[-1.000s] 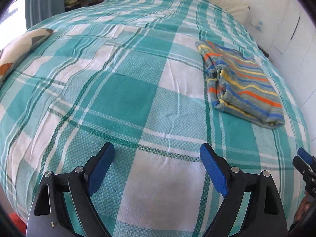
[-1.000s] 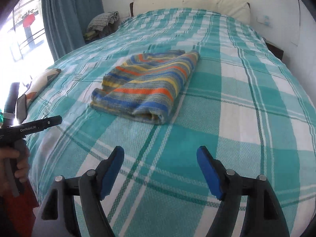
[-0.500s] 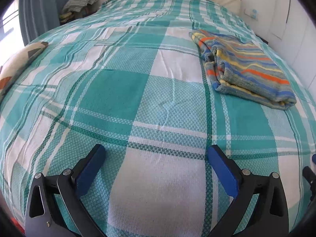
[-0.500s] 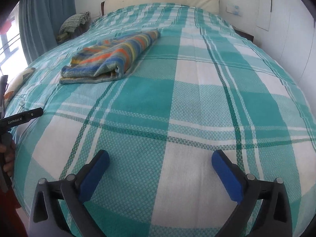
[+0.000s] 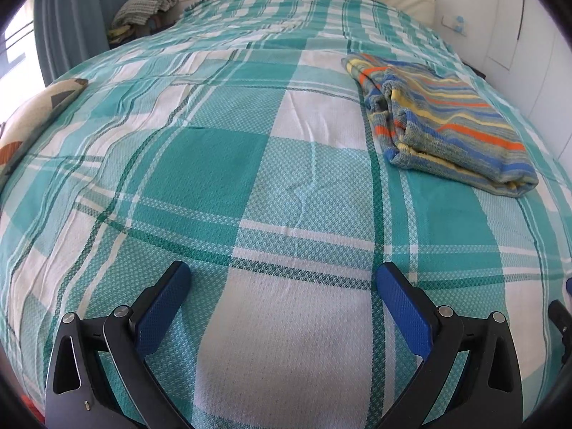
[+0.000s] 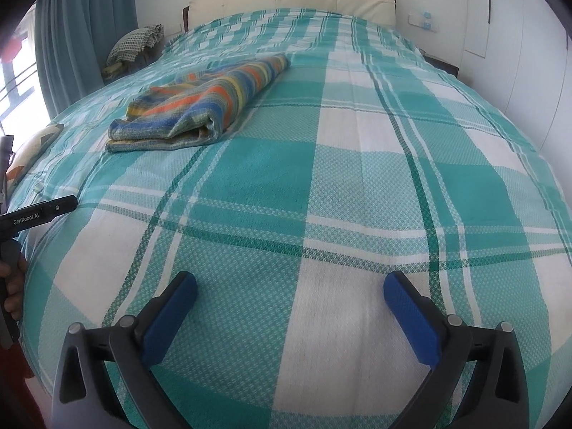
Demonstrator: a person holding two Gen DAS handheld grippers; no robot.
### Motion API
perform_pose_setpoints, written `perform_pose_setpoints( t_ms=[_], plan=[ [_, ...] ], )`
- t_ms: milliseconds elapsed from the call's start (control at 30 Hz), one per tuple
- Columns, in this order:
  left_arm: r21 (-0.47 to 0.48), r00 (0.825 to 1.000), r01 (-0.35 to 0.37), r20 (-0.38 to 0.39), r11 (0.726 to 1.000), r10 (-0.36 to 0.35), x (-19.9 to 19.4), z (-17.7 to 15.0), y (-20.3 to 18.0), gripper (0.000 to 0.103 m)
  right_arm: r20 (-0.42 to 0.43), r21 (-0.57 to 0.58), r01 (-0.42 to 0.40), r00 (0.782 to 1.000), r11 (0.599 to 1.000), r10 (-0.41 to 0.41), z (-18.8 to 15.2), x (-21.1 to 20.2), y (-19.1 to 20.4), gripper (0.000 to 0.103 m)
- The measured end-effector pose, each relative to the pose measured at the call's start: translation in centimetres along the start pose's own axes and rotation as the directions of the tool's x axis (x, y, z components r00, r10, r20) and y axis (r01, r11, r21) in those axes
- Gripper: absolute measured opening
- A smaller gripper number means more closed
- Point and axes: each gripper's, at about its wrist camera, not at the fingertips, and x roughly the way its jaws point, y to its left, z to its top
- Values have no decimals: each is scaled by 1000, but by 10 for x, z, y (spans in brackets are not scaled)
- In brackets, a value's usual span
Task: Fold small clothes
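Observation:
A striped garment [image 5: 443, 121] in blue, orange, yellow and grey lies folded on the teal checked bedspread [image 5: 221, 164], to the right in the left wrist view. In the right wrist view the same garment [image 6: 200, 103] lies at the upper left. My left gripper [image 5: 282, 279] hovers open over bare bedspread near the foot of the bed, well short of the garment. My right gripper [image 6: 289, 286] is also open over bare bedspread [image 6: 375, 164], with nothing between its blue pads. Neither gripper touches the garment.
A patterned cushion [image 5: 32, 121] lies at the bed's left edge. A pile of cloth [image 5: 146, 10] sits by the teal curtain [image 5: 82, 18]. A cream headboard [image 6: 293, 0] and a white wall [image 6: 518, 53] bound the bed. A hand [image 6: 12, 286] holds the other gripper's body [image 6: 35, 214] at the left.
Both grippers' jaws have spread wider. The right wrist view has swung so the garment went from the centre to the upper left and farther off. The left view shifted slightly.

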Motion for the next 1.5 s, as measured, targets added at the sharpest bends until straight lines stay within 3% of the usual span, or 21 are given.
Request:
perform_pose_setpoints(
  t_ms=[1200, 1333, 1400, 1500],
  plan=[
    [0, 1000, 5, -5, 1000, -5, 0, 1, -1, 103, 4, 1, -2, 1000, 1000, 2, -1, 0, 0, 103],
    [-10, 995, 85, -57, 996, -86, -16, 17, 10, 100, -30, -5, -1, 1000, 1000, 0, 4, -1, 2, 103],
    [-62, 986, 164, 18, 985, -163, -37, 33, 22, 101, -72, 2, -15, 997, 1000, 15, 14, -6, 1, 103],
    [-111, 960, 279, 60, 954, -274, -41, 77, 20, 101, -28, 34, -77, 997, 996, 78, 47, -16, -4, 102]
  ],
)
